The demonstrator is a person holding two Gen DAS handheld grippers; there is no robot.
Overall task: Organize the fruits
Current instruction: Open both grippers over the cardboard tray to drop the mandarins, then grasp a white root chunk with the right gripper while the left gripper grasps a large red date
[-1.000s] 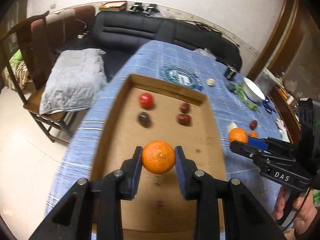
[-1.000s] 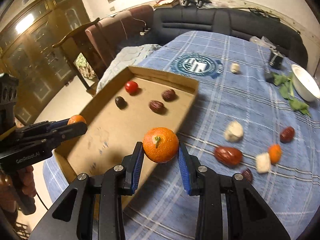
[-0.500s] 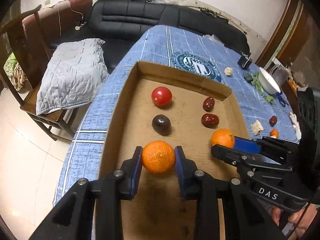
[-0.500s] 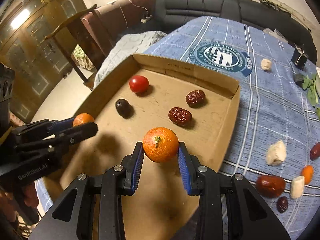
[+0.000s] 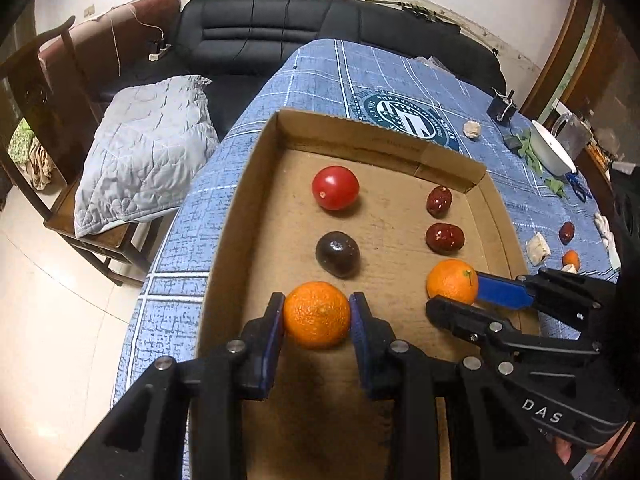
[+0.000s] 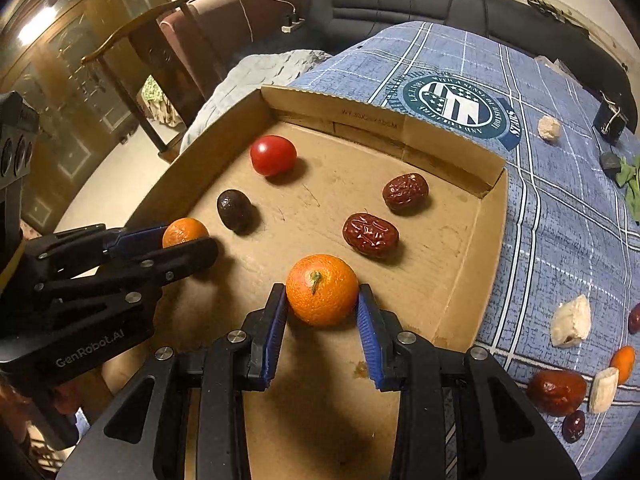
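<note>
Fruits are being lined up in the cardboard tray: one orange is clamped by the left gripper near-left, another orange is clamped by the right gripper near-right, extending columns of tomato, dark fruit and two dates.

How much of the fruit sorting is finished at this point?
Four fruits already sit in the cardboard tray: a tomato, a dark plum and two red dates. Each gripper, left and right, holds an orange low over the tray. Several pieces on the blue tablecloth remain.
</note>
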